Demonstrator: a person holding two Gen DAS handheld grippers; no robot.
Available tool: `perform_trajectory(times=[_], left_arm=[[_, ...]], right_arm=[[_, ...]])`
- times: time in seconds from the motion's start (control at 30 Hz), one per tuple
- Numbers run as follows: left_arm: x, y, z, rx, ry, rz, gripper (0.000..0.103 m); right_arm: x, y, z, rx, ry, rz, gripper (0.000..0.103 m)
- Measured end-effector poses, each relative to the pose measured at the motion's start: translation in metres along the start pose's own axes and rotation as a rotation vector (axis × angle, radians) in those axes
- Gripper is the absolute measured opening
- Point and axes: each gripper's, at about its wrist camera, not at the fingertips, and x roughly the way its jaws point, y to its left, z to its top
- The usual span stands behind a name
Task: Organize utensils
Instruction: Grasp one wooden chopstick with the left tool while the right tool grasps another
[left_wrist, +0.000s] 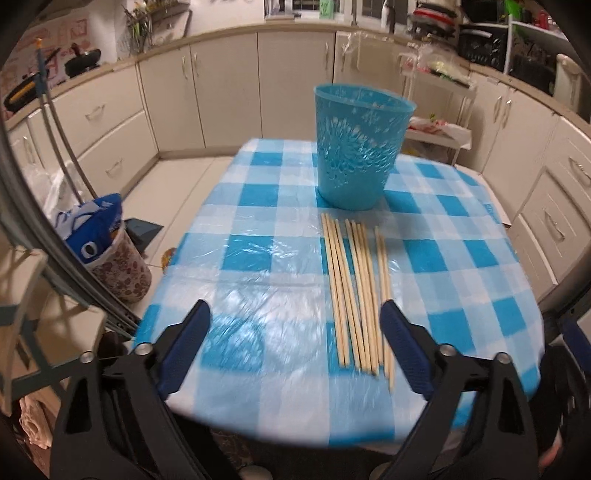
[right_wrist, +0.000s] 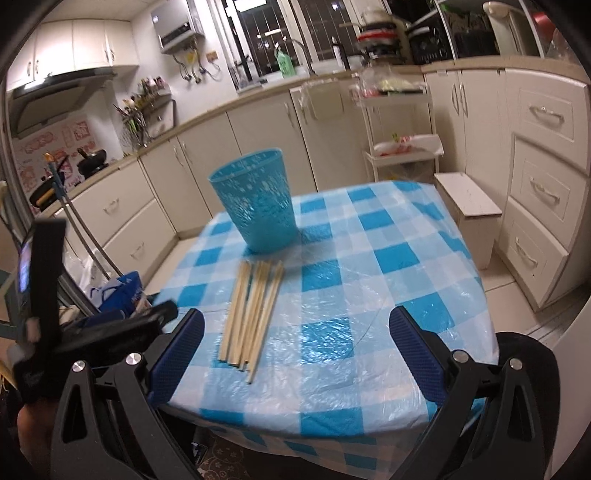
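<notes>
No legible writing. One cup (left_wrist: 356, 147), upright on table (left_wrist: 480, 258). Chopsticks (left_wrist: 356, 291), about ten, exact count unclear, flat just in front of cup. Left gripper (left_wrist: 295, 332) pitched down, jaws wide, nothing between. Right gripper (right_wrist: 295, 343) likewise wide, nothing gripped, nearer than cup.

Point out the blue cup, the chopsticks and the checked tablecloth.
blue cup (left_wrist: 356, 158), left wrist view, middle of its patterned wall.
chopsticks (right_wrist: 251, 314), right wrist view, middle of the bundle.
checked tablecloth (right_wrist: 369, 280), right wrist view, bare patch right of the chopsticks.
</notes>
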Motion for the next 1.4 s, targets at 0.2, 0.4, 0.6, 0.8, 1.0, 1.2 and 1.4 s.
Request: perform_trajectory(times=[0.2, 0.4, 0.6, 0.8, 1.0, 1.2, 1.4], left_arm=[[0.077, -0.003, 0.032, -0.046, 0.075, 0.004, 0.066], [0.116, -0.012, 0.043, -0.019, 0.111, 0.032, 0.064], [0.133, -0.013, 0.046, -0.006, 0.136, 0.037, 0.059], [0.135, -0.018, 0.048, 0.019, 0.132, 0.047, 0.059], [0.142, -0.023, 0.05, 0.05, 0.131, 0.041, 0.047], [0.148, -0.032, 0.058, 0.101, 0.127, -0.038, 0.009], [0.146, -0.021, 0.056, 0.081, 0.137, -0.106, 0.005]], right_arm=[[0.03, -0.01, 0.004, 0.028, 0.039, -0.005, 0.096], [0.046, -0.018, 0.001, 0.052, 0.068, 0.008, 0.096], [0.054, -0.027, -0.001, 0.081, 0.084, 0.015, 0.096], [0.056, -0.031, -0.003, 0.097, 0.09, 0.018, 0.096], [0.058, -0.031, -0.001, 0.086, 0.086, 0.025, 0.096], [0.07, -0.025, 0.004, 0.051, 0.117, 0.039, 0.096], [0.098, -0.007, 0.013, -0.011, 0.161, 0.06, 0.075]])
